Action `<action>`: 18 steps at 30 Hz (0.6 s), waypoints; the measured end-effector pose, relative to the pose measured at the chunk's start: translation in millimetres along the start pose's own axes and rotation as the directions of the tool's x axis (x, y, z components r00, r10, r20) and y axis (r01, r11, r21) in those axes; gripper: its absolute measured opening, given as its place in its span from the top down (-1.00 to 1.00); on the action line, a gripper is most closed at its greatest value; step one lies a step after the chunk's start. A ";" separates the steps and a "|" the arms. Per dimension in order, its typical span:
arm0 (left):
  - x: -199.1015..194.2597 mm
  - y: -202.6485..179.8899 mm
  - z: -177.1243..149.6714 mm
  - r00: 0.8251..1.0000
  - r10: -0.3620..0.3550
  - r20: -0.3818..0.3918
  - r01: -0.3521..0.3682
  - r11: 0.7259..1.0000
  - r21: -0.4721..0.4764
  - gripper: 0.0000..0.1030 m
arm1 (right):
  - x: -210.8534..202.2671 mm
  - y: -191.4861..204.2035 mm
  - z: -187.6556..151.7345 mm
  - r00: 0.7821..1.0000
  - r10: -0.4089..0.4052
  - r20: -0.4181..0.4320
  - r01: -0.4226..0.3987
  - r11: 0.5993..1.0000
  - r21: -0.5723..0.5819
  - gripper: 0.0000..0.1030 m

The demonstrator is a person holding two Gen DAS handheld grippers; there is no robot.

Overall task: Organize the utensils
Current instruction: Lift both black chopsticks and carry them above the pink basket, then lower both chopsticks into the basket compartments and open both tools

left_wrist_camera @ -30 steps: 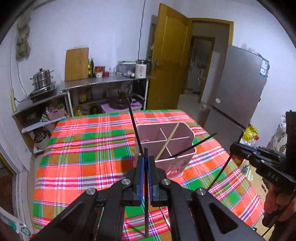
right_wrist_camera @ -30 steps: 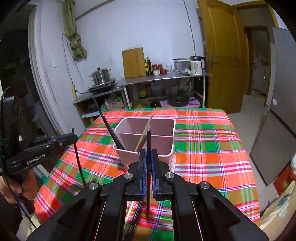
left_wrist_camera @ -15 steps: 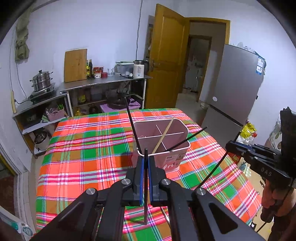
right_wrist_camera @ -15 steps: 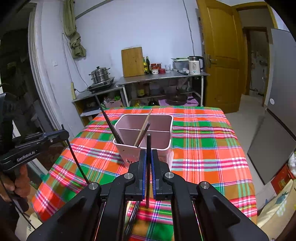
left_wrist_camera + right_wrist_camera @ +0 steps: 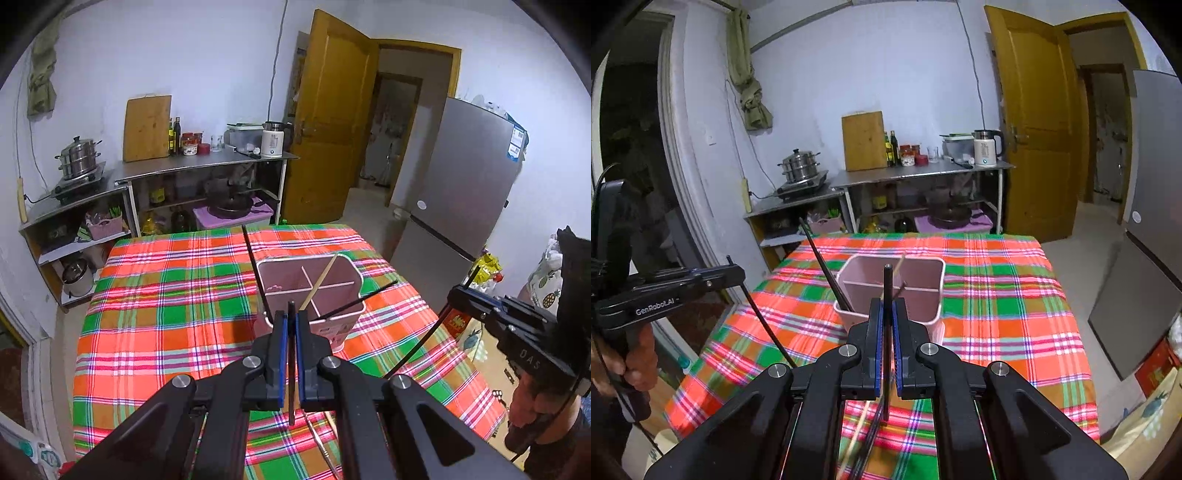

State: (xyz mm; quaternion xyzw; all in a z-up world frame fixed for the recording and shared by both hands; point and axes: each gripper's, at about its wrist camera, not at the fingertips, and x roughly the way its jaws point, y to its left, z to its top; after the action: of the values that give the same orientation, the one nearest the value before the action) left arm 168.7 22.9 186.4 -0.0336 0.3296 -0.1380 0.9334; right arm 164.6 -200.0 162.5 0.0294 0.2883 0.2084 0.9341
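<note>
While a pink divided utensil holder (image 5: pixel 310 291) stands mid-counter on the plaid tablecloth (image 5: pixel 166 295) with one pale and two black chopsticks inside, each tool is clamped on a black chopstick. Left tool (image 5: pixel 291 325) and right tool (image 5: pixel 885 317) hover just near of it.

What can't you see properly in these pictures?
- The pink holder's near wall, left wrist view: the left gripper covers it.
- The bottom of the holder's compartments, right wrist view: the right gripper and the held black chopstick block them.
- The loose chopsticks on the tablecloth, right wrist view: blurred, cut off by the gripper's arms.
</note>
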 end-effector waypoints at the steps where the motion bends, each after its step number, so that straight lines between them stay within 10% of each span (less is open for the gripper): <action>1: -0.8 -0.4 3.5 1.000 -0.001 0.004 0.001 1.000 0.000 0.93 | 0.1 0.3 2.0 1.000 0.002 0.005 -0.002 1.000 0.001 0.91; 18: -17.7 -3.6 79.7 0.990 -0.013 0.142 0.015 1.000 -0.009 0.93 | 4.4 14.0 57.9 0.989 0.039 0.144 -0.043 0.999 0.028 0.91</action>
State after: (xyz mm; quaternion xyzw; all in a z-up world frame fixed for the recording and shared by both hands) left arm 204.4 22.2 259.9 -0.0501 0.2628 -0.1402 0.9533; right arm 194.5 -181.8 210.8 0.0647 0.2230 0.2203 0.9474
